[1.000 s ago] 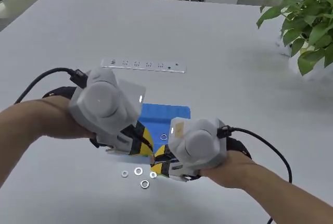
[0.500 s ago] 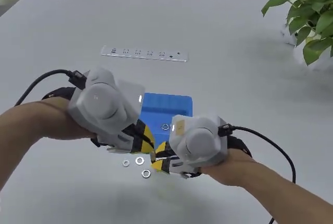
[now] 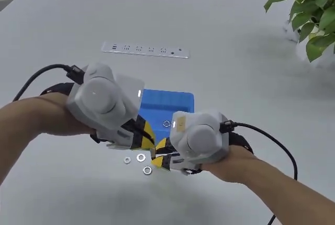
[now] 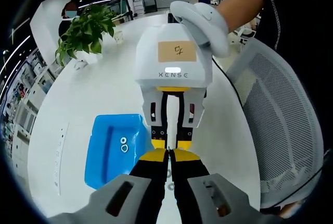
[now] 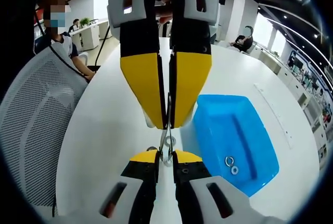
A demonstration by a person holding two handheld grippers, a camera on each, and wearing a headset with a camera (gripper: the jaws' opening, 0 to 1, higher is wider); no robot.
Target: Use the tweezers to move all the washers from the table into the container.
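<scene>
My left gripper (image 3: 149, 140) and right gripper (image 3: 160, 155) meet tip to tip low over the white table. Thin metal tweezers (image 5: 166, 139) run from between the left gripper's yellow jaws (image 5: 167, 122) down into my right gripper (image 5: 165, 159); both look shut on them. In the left gripper view my left gripper (image 4: 168, 154) faces the right gripper (image 4: 169, 141). Three loose washers (image 3: 141, 157) lie on the table just left of the tips. The blue container (image 3: 168, 102) sits right behind, with washers (image 4: 124, 145) inside it.
A white power strip (image 3: 144, 50) lies farther back on the table. A green plant (image 3: 314, 15) stands at the far right. A grey mesh chair (image 4: 281, 120) is at the table's near edge. Cables trail from both grippers.
The head camera has tilted, so the picture has shifted. Both grippers stay tip to tip above the washers. One washer seen earlier by the right gripper's jaws is hidden now.
</scene>
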